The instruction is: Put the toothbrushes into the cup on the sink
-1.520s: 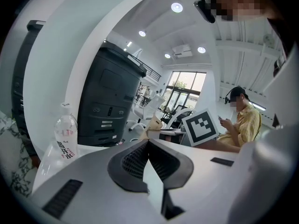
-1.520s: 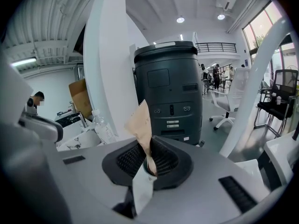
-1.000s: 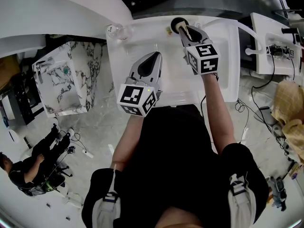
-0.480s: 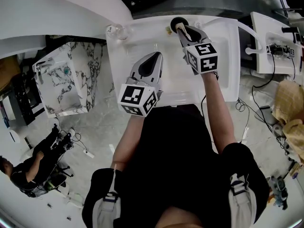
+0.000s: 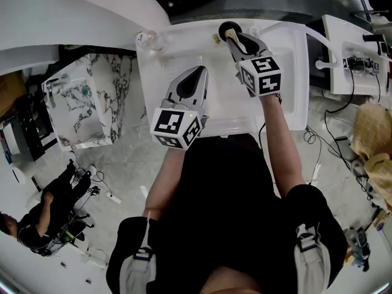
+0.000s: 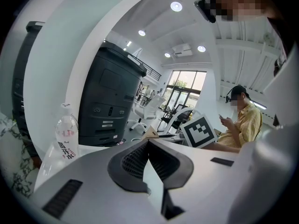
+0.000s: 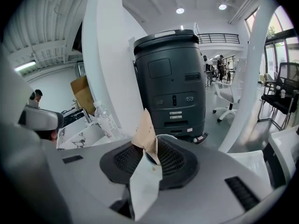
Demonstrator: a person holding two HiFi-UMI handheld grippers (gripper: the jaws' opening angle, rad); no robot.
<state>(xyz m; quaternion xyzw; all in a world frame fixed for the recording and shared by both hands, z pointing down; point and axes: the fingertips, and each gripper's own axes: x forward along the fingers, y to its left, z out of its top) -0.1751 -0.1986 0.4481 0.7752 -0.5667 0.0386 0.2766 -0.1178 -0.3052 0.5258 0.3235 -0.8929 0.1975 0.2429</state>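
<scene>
A black cup (image 5: 226,27) stands at the back edge of the white sink (image 5: 288,72). My right gripper (image 5: 234,38) is right at the cup's rim, shut on a tan paper-wrapped toothbrush (image 7: 145,132) whose end sticks up past the jaws and reaches over the cup. My left gripper (image 5: 199,71) hovers over the middle of the basin, well short of the cup. Its jaws are shut, and only a small tan tip of a second toothbrush (image 6: 150,133) shows above them; a thin sliver (image 5: 200,60) pokes out ahead of it in the head view.
A clear plastic bottle (image 5: 149,40) stands at the sink's back left corner. A marble-patterned cabinet (image 5: 92,97) is to the left, and a dark grey machine (image 7: 174,92) behind the sink. One person sits on the floor (image 5: 49,207), another sits beyond (image 6: 240,120).
My right gripper has edged slightly up and left, bringing its toothbrush closer over the cup. The left gripper has barely moved.
</scene>
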